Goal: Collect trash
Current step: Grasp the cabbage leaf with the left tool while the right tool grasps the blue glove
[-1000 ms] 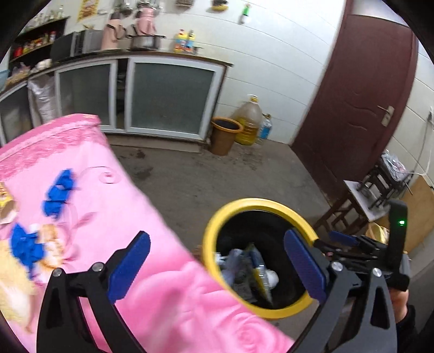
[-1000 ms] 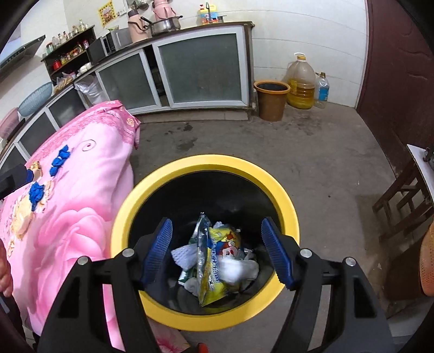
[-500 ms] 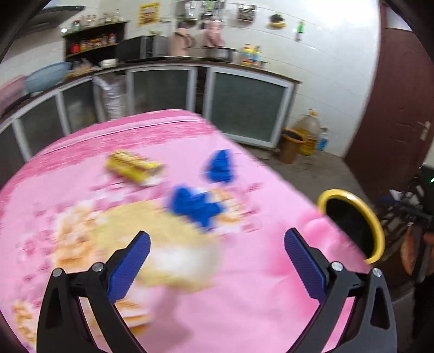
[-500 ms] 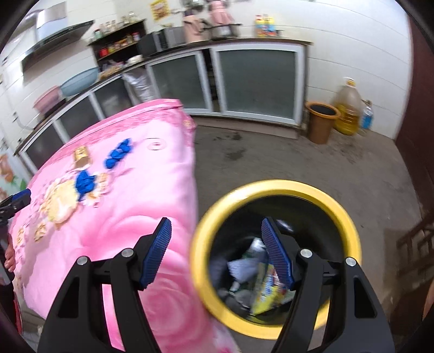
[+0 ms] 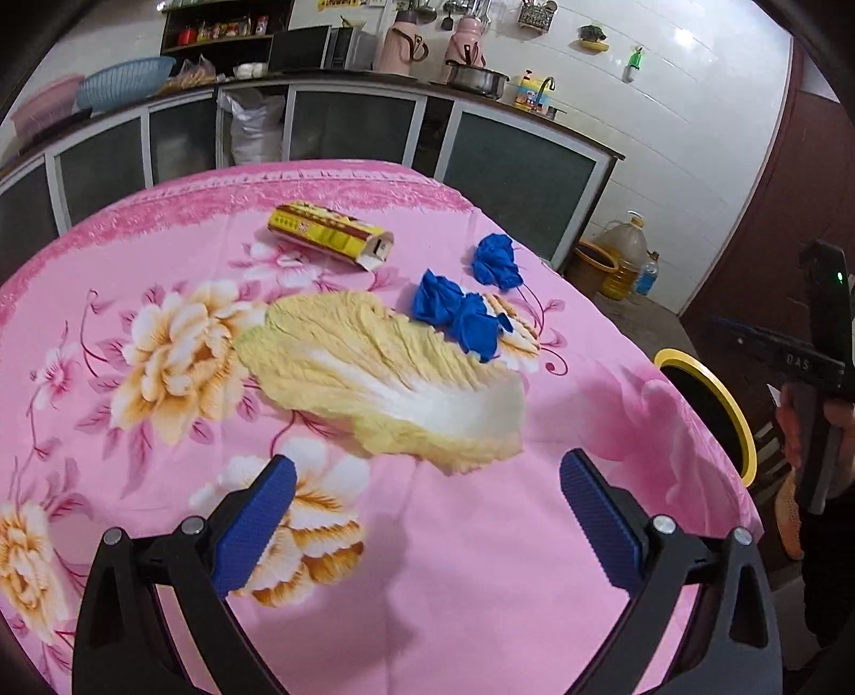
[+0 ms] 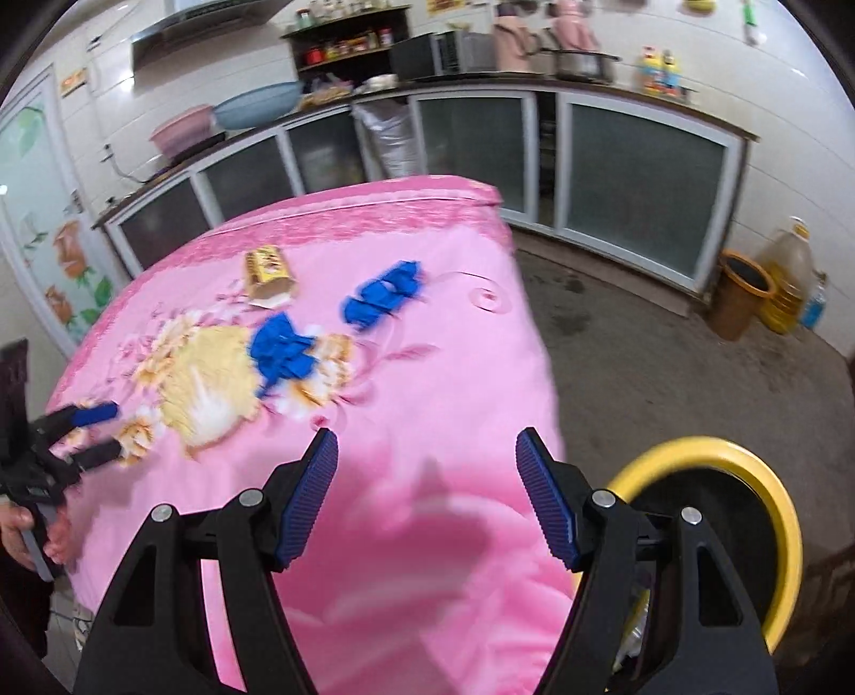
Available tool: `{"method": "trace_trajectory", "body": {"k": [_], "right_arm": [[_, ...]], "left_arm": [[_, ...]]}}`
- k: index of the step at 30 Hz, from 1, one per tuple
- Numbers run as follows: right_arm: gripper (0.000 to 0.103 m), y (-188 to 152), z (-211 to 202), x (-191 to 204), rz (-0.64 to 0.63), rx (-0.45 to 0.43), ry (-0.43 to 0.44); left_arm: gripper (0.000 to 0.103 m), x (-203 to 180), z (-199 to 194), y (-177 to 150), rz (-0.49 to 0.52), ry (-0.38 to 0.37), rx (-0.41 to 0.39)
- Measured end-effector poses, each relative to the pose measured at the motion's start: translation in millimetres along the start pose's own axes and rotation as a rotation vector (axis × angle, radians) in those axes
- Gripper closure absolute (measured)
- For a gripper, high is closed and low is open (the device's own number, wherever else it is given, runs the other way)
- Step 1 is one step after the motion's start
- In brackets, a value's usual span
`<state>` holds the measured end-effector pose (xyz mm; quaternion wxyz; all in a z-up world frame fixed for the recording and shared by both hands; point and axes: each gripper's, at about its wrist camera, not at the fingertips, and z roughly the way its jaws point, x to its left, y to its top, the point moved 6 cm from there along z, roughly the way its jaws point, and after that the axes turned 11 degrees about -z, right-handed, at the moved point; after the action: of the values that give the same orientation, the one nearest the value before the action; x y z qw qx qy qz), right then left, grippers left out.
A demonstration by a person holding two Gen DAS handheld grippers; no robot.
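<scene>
Jaws wide apart and empty on both the left gripper (image 5: 427,502) and right gripper (image 6: 427,492) — a pale yellow, wilted cabbage leaf (image 5: 374,369) lies flat on the pink tablecloth (image 5: 481,561), beside crumpled blue gloves (image 5: 459,315).

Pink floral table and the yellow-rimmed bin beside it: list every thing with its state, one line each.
Pale cabbage leaf: flat on the cloth.
Yellow carton: on its side, end flap open.
Two crumpled blue gloves: lying loose.
Yellow-rimmed black bin: uncovered.
Left gripper: open, empty.
Right gripper: open, empty.

Glass-fronted cabinets (image 5: 347,125) line the wall; 2 pink thermoses (image 5: 401,48) and a steel pot (image 5: 475,80) stand on the counter.
</scene>
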<state>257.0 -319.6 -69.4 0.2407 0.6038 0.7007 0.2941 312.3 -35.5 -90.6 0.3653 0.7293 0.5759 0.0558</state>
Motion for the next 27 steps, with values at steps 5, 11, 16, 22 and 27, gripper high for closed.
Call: {"method": "trace_trajectory", "body": {"k": [5,11,16,22,27], "right_arm": [[0.037,34,37,12,-0.027,0.008,0.036],[0.037,64,84,16,-0.032,0.041,0.08],[0.037,73,119,10,-0.01,0.085,0.095],[0.037,85,159,0,0.03,0.139,0.102],[0.038,94,187,-1,-0.003,0.194,0.067]], "left_arm": [[0.007,-1,14,-4,-0.029,-0.012,0.037],[0.007,4,27,-3,-0.075,-0.018,0.066],[0.007,7,39,-1,-0.102,-0.025,0.095],[0.007,7,55,8,-0.129,-0.037,0.122],[0.007,8,73,17,-0.132,-0.025,0.147]]}}
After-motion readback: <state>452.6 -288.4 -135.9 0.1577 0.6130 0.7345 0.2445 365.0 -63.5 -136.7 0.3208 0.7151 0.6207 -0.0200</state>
